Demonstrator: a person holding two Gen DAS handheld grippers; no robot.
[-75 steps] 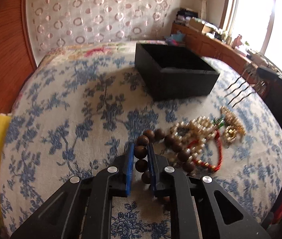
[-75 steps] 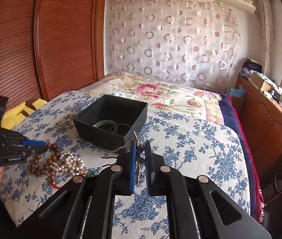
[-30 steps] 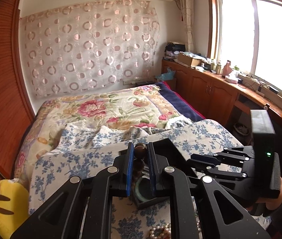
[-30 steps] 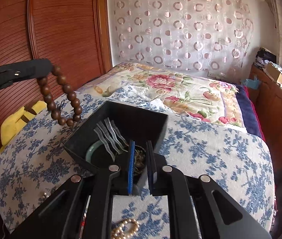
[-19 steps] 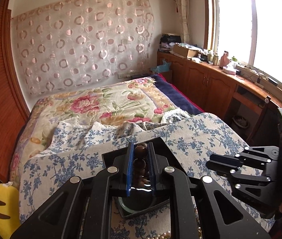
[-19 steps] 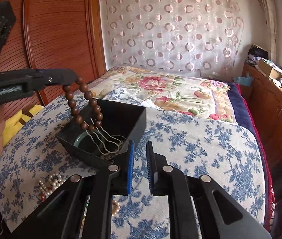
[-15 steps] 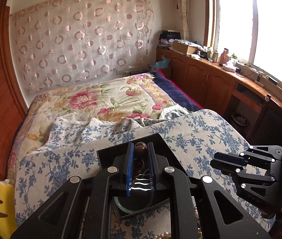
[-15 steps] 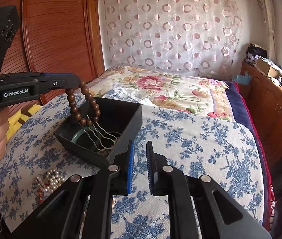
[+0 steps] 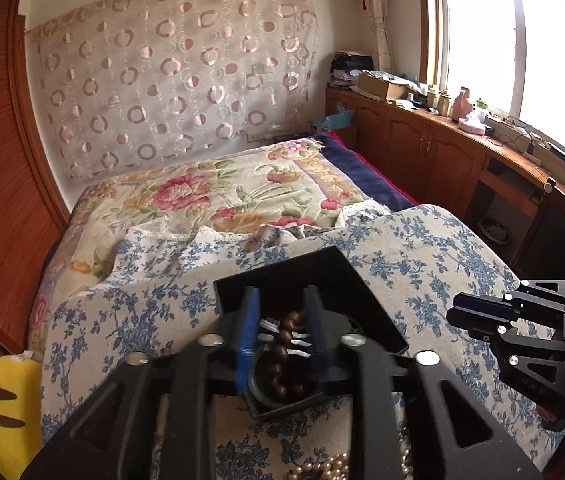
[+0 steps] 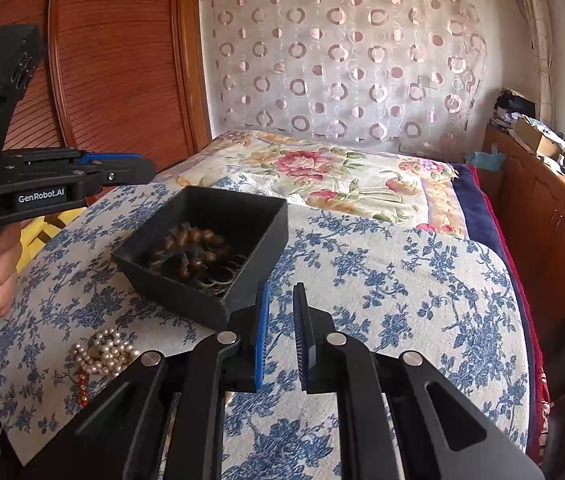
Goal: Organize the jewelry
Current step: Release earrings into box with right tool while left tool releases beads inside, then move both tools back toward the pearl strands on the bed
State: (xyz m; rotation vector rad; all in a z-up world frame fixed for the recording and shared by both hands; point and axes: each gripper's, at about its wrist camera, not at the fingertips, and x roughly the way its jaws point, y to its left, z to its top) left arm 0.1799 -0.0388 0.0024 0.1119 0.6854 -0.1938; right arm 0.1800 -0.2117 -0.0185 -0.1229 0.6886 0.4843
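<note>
Right wrist view — wooden bead bracelet coiled in black box, left tongs released, right tongs empty — parted.

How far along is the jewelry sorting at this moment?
Done: the brown bead bracelet lies in the black box with the metal hairpins. In hand: nothing; the left tongs are open above the box, the right tongs empty. Left: the pearl strand on the cloth.
</note>
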